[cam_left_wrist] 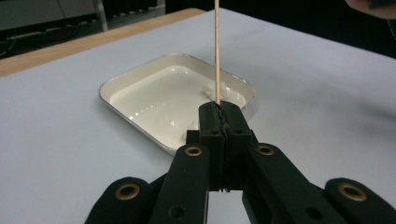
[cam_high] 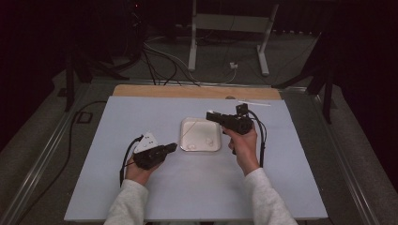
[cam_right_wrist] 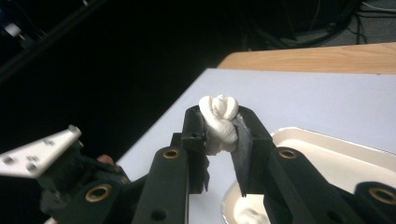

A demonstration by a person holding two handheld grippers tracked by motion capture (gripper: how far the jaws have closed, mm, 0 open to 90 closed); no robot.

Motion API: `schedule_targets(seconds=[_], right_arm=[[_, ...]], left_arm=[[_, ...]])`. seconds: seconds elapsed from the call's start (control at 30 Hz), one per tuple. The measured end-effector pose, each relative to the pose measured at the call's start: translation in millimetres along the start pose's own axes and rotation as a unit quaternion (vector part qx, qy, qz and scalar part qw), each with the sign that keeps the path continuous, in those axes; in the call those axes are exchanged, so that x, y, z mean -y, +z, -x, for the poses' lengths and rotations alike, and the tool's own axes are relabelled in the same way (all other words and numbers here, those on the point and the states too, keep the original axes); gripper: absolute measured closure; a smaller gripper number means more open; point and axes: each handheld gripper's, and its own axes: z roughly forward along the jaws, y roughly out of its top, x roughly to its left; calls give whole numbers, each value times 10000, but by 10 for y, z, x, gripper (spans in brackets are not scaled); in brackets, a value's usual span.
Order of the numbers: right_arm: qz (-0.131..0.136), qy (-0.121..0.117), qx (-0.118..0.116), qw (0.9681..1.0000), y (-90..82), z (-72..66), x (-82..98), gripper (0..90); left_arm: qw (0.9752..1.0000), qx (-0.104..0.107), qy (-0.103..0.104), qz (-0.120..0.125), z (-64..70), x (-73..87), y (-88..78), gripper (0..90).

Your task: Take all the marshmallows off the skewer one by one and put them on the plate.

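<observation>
Marshmallow [cam_right_wrist: 219, 122] pinched in your R gripper [cam_right_wrist: 220, 126] above tray [cam_high: 187, 123]; L gripper [cam_left_wrist: 223, 112] fingers clamp skewer [cam_left_wrist: 216, 46] — approach off-axis & it'll tear or slip.

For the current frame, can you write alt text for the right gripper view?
The right gripper has its black jaws shut on a twisted white lump, holding it above the near corner of a cream tray on a pale table. The left gripper, with its grey three-cornered plate, sits at lower left against a dark background.
</observation>
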Motion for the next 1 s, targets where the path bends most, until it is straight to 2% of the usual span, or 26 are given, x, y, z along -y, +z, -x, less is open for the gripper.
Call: schedule_targets(seconds=[0.17,0.5,0.83,1.0], right_arm=[[-163,-96,70,9998,53,6,48,754],[-492,-259,349,9978,174,65,194,740],[-838,-392,630,9937,280,130,358,729],[-1057,-530,777,9899,358,134,442,725]], left_arm=[[10000,-64,-17,41,19,-28,-4,900],[9996,-178,-208,102,-12,-51,-31,900],[9994,-229,-263,68,-3,-63,-18,900],[9993,-234,-290,74,-8,-66,-17,900]])
